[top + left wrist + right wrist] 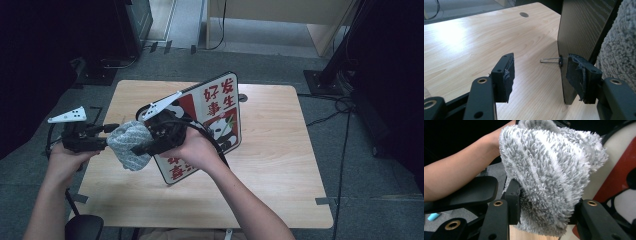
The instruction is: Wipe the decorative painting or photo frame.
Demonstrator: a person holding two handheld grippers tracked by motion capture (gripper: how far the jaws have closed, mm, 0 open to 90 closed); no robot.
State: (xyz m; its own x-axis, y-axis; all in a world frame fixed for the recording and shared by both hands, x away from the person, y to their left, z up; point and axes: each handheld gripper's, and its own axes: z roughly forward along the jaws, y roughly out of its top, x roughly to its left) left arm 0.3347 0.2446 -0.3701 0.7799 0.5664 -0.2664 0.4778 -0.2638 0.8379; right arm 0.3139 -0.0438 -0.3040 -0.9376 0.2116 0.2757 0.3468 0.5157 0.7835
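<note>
Wiping step: right gripper [142, 148] is clamping the fluffy grey cloth [129, 144] against the panda board [212, 120] standing tilted on the bench [280, 150], while left gripper [111, 127] is idling with pads apart at the board's edge; next move likely needs firm strokes across the board.

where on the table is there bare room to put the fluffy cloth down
Bare wood on the table right of the panda board, and along the near edge. Crowded at the left: both grippers, the grey fluffy cloth and the board's standing edge meet there.
</note>
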